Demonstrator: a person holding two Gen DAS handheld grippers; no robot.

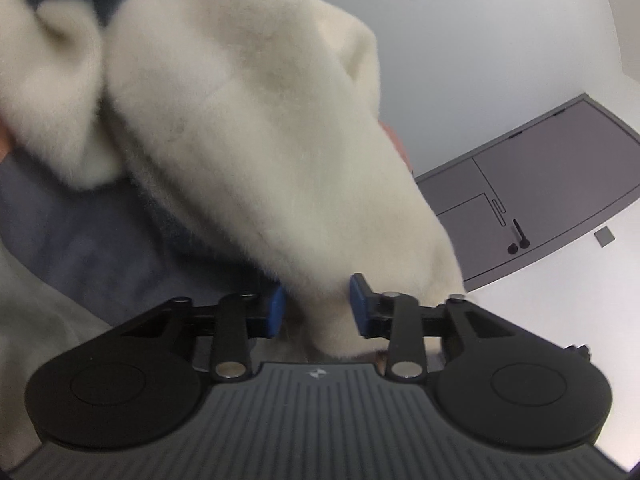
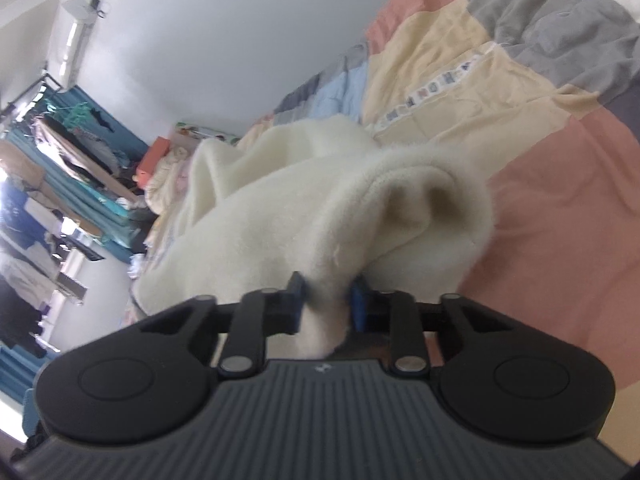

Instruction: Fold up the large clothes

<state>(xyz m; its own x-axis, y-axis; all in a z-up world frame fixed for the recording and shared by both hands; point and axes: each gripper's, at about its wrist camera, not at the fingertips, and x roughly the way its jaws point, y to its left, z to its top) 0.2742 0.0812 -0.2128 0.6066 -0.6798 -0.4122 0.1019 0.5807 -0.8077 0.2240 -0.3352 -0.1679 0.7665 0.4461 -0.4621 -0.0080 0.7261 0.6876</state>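
Note:
A large cream fleece garment (image 1: 240, 140) with a dark blue-grey inner side fills most of the left wrist view. It hangs in thick folds straight in front of the camera. My left gripper (image 1: 318, 310) is shut on a bunched edge of it, and fleece fills the gap between the blue pads (image 1: 360, 304). In the right wrist view the same garment (image 2: 300, 208) lies heaped on a patchwork quilt (image 2: 560, 220). My right gripper (image 2: 328, 306) is shut on a narrow fold of it, squeezed between the blue pads (image 2: 357, 304).
A grey panelled door (image 1: 540, 192) is set in a white wall behind the left gripper. The quilted bed runs back toward a pile of boxes and bedding (image 2: 160, 160). A crowded clothes rack with teal curtains (image 2: 68, 160) and a wall air conditioner (image 2: 76, 36) are at the left.

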